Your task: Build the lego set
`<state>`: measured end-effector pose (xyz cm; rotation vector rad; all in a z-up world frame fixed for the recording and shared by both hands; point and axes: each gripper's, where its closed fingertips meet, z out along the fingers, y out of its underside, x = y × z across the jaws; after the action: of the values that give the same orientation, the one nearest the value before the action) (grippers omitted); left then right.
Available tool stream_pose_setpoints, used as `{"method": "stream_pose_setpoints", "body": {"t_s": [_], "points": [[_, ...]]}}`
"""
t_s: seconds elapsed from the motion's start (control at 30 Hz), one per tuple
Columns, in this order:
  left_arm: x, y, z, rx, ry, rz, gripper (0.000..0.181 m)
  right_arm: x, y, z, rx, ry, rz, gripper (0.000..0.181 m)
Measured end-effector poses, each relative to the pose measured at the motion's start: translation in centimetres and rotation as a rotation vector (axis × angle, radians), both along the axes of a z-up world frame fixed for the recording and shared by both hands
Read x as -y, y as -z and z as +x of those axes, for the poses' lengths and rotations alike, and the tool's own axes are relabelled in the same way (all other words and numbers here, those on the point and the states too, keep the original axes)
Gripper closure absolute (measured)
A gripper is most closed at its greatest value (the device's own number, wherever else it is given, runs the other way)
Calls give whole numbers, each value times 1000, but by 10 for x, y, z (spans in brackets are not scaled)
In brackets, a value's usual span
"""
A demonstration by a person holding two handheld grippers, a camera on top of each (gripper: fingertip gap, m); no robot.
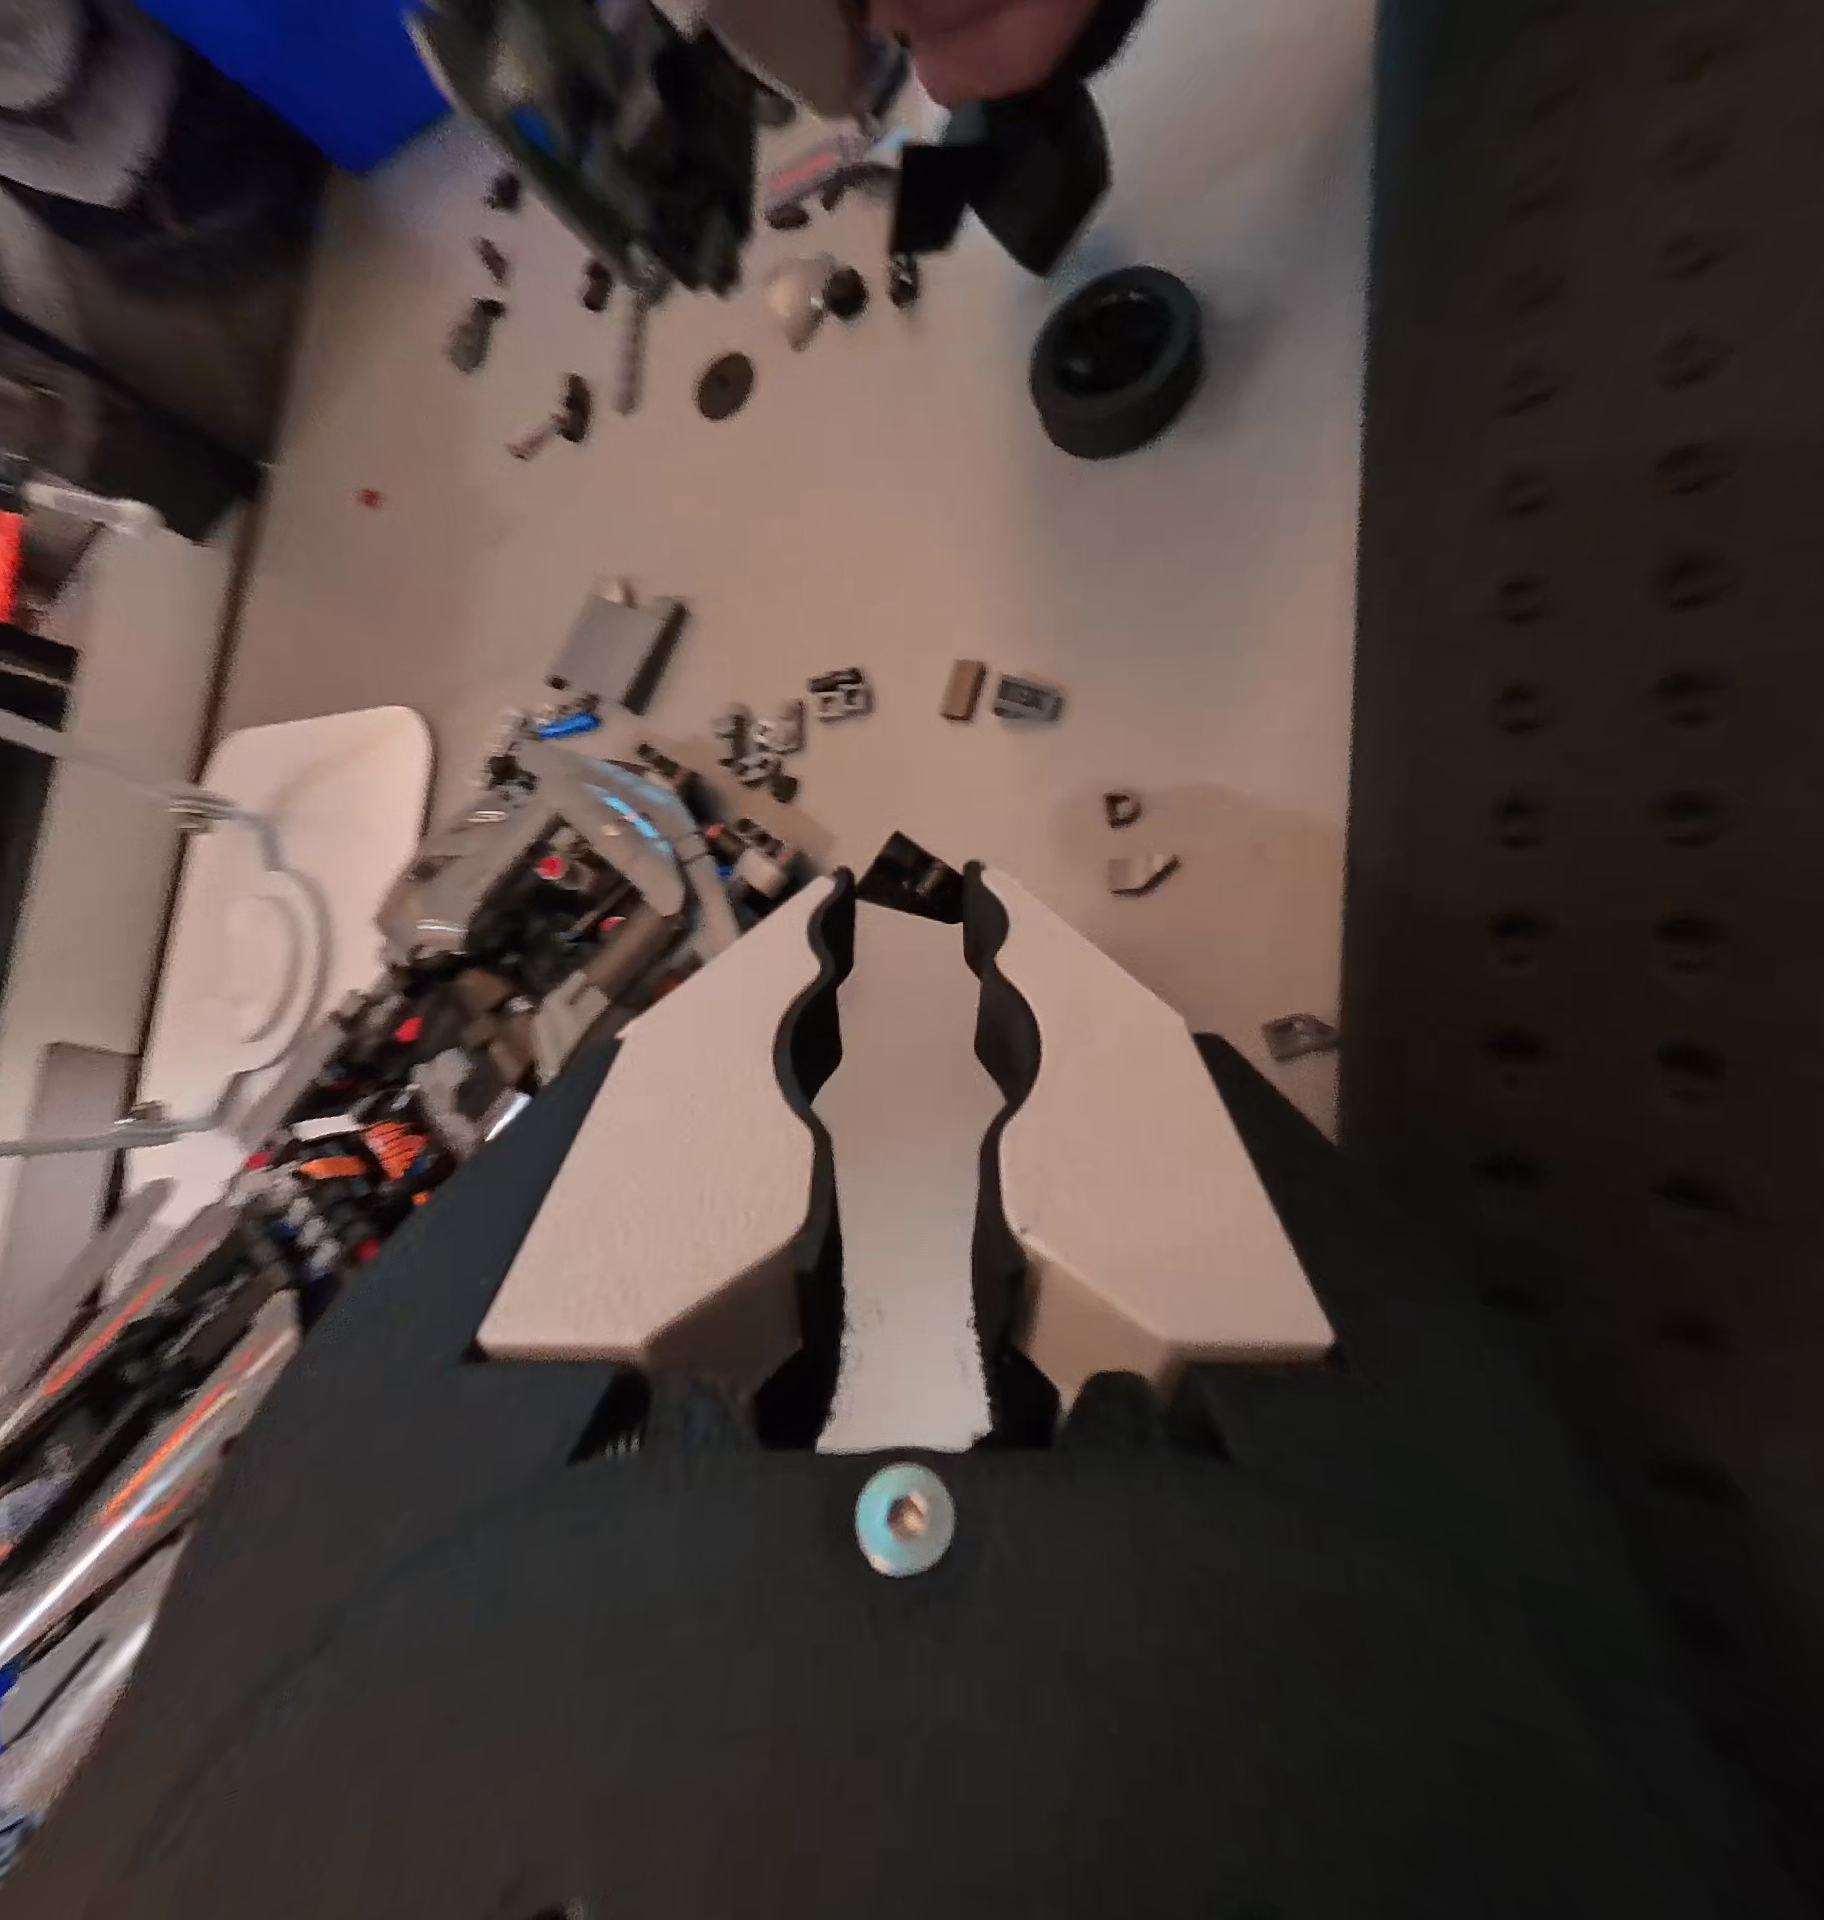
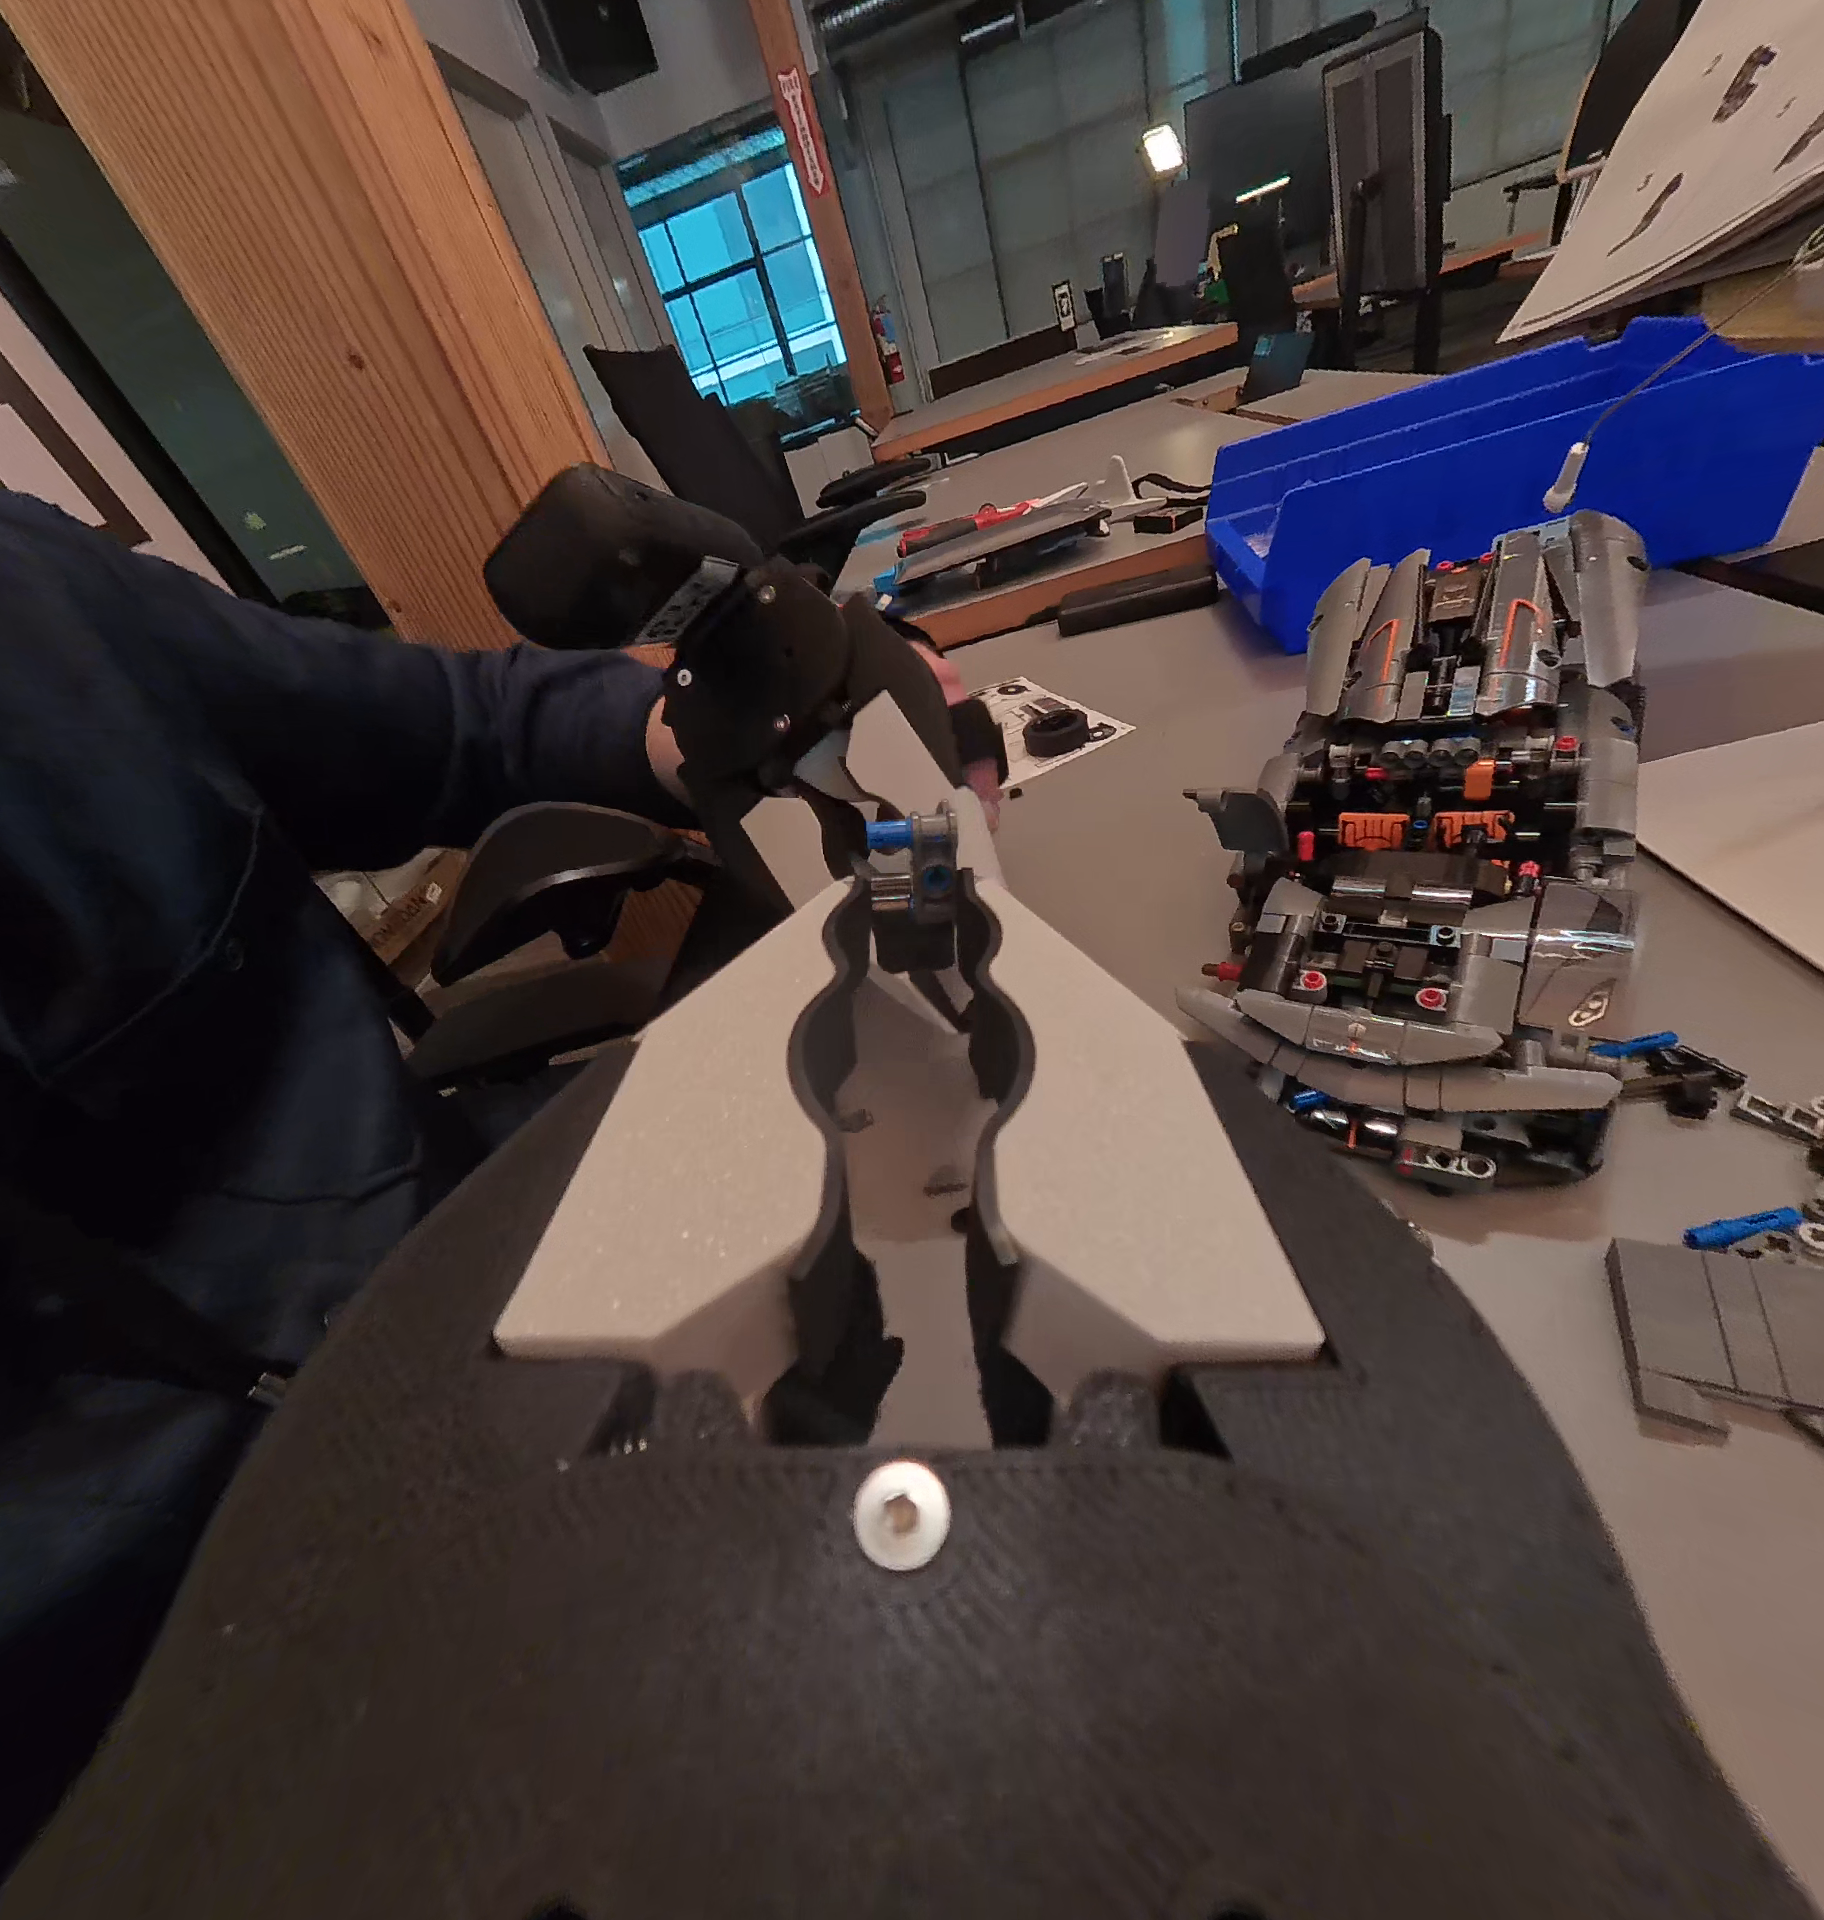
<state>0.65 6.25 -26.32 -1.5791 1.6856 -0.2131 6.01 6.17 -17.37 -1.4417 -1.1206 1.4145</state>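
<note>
In the right wrist view, the right gripper (image 2: 913, 914) sits low in the middle, and its white fingers (image 2: 700, 1143) pinch a small grey and black lego piece with a blue pin (image 2: 913, 868) at their tips. Just past it, the left gripper (image 2: 923, 795) comes in from the left of the frame and seems to touch the same piece, so I think two small parts are being joined in the air. Next, they need a careful, straight push together.

Farther right, the big grey, black and orange lego car (image 2: 1448, 862) rests on the grey desk (image 2: 1126, 883). A blue plastic bin (image 2: 1490, 457) sits behind it.

The left wrist view is blurry. Its fingers are narrow, nipping something small and black (image 1: 910, 881). Only this view shows the black rubber tyre (image 1: 1116, 358) near the top.
</note>
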Motion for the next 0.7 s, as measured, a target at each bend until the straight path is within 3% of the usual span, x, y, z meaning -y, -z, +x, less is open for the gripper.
{"method": "stream_pose_setpoints", "body": {"t_s": [0.27, 0.5, 0.7], "points": [[-21, -55, 3, 161, -61, 184, 164, -6, -7, -8, -46, 68, 39, 167], [-17, -86, 12, 116, -14, 507, 163, -6, -9, -22, -128, 23, -123, 167], [-10, -101, 18, 98, 32, 684, 164, -15, -16, -19, -231, 18, -261, 168]]}}
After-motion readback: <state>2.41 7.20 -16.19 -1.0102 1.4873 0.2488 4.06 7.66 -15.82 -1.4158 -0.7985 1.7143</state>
